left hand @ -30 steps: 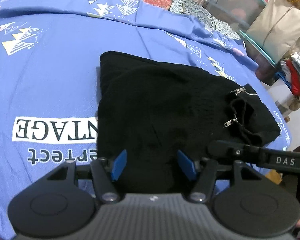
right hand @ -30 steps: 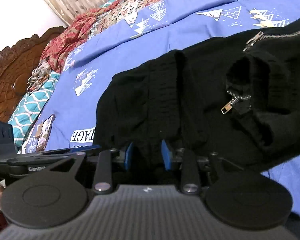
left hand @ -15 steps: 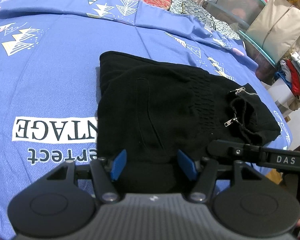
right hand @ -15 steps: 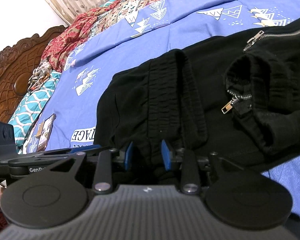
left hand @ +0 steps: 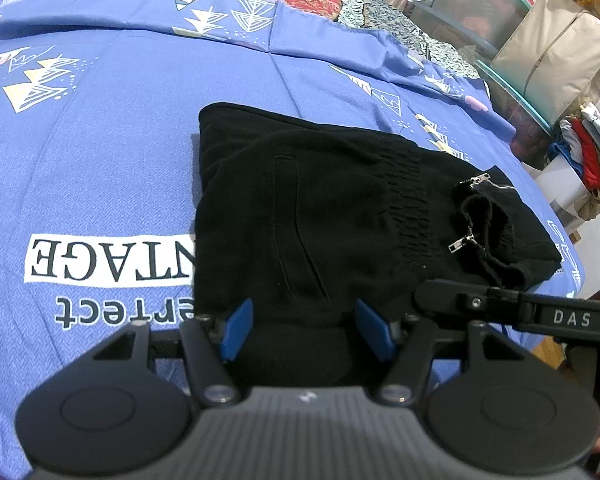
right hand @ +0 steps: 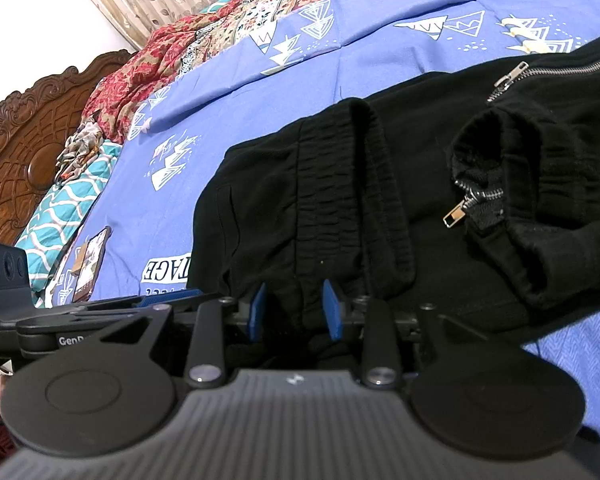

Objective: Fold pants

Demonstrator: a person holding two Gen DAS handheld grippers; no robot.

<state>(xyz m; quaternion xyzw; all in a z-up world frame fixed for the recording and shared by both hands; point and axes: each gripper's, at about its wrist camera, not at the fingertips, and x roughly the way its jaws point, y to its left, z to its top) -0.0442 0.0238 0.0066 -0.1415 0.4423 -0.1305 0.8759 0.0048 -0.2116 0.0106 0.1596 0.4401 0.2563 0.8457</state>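
The black pants (left hand: pixel 300 208) lie folded in a pile on the blue bed sheet (left hand: pixel 100 160), and they are the thing to find everything else by.

Far to the left of the pants, in the right wrist view, a carved wooden headboard (right hand: pixel 20 140) stands at the end of the bed. A teal patterned cloth (right hand: pixel 60 216) lies near it, and a phone (right hand: pixel 90 260) rests on the sheet between that cloth and the pants. A white patch with big black letters (left hand: pixel 108 258) on the sheet runs under the left edge of the pants.

The left gripper (left hand: pixel 306 330) is at the near edge of the pants. Its blue fingers (left hand: pixel 236 330) stand apart with black cloth bunched between them; whether they squeeze it I cannot tell.

The right gripper (right hand: pixel 296 312) is just to the right of it, at the same near edge. Its fingers are closer together and pinch a fold of the pants by the stretchy waistband (right hand: pixel 332 200).

On the right part of the pants sit two silver zippers (left hand: pixel 464 242) and a ribbed cuff (left hand: pixel 488 216). Past the right side of the pants, off the bed, are storage boxes (left hand: pixel 480 12) and a heap of clothes (left hand: pixel 588 148).
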